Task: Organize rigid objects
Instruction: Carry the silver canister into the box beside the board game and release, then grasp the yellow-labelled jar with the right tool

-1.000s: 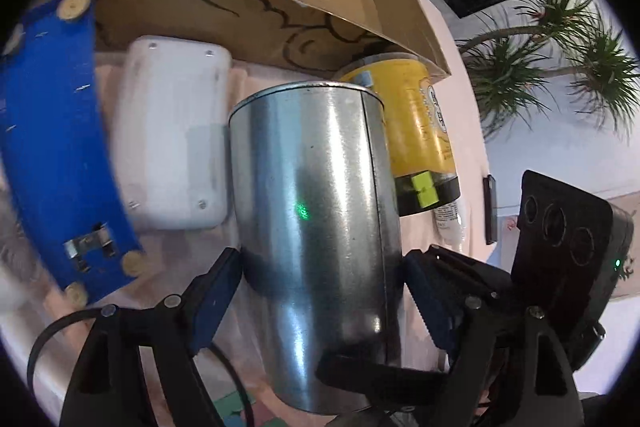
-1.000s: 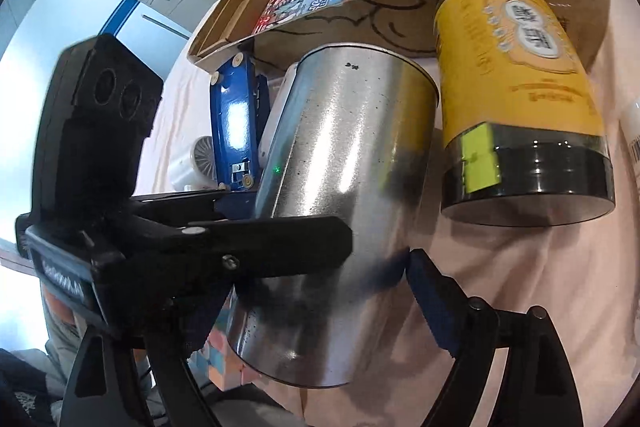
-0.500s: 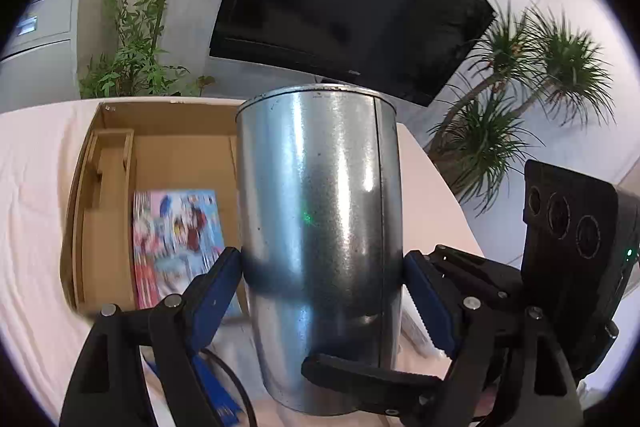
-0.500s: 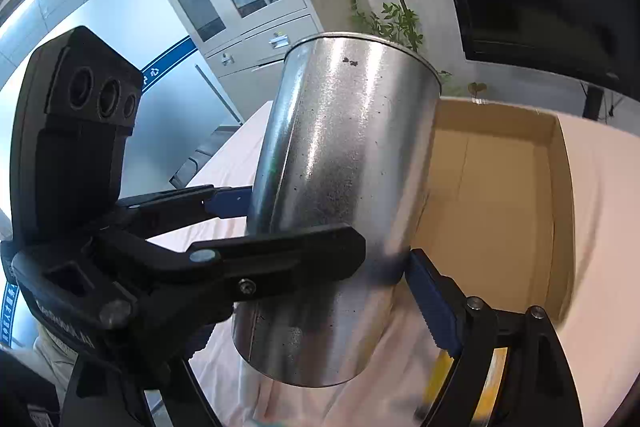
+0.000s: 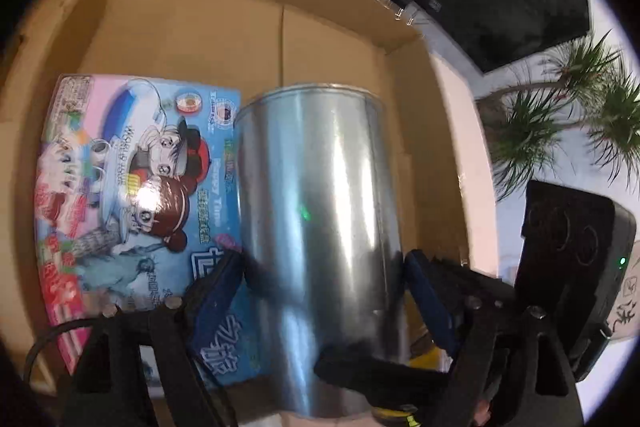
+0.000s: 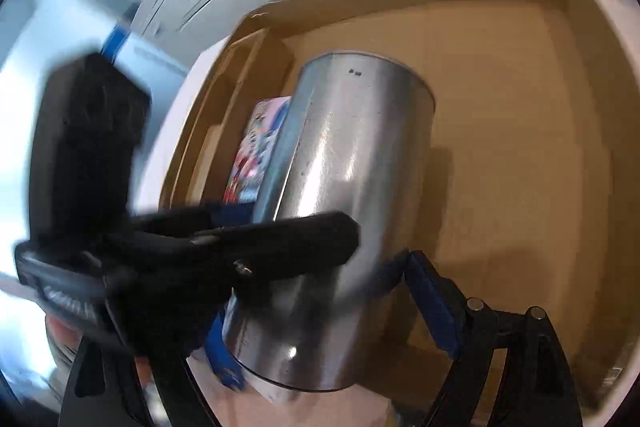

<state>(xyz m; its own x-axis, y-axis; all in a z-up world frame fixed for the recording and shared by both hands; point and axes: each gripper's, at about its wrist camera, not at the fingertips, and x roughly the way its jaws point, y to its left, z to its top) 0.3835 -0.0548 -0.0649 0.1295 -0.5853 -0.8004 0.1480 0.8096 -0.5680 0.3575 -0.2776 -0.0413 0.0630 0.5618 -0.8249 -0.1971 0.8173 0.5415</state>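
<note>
**Both grippers carry the can over the box**

Here's the can (image 5: 316, 247), big and shiny, pinched from two sides at once. The left gripper (image 5: 320, 279) has its blue pads (image 5: 218, 291) pressed on the can's flanks, clamped on it low down. The right gripper (image 6: 320, 291) grips the same can; one pad (image 6: 430, 307) sits against the wall, the other is hidden behind the left gripper's black body, but the can fills the gap, so it reads as clamped too. Two grips make sense: the can is wide and smooth, and one pair of pads could let it slip or swing.

Now the box (image 5: 192, 27). The can hangs above its open floor, tilted toward the far wall. I can't tell whether its base touches the cardboard yet. Left of the can, flat on the box floor, lies a bright game pack (image 5: 132, 187), its near right corner hidden behind the can. Right of the can the box floor is bare cardboard.

My read: this is the placing step, with release to come. The risk is setting the can down on the pack's edge, where it would rock.
</note>
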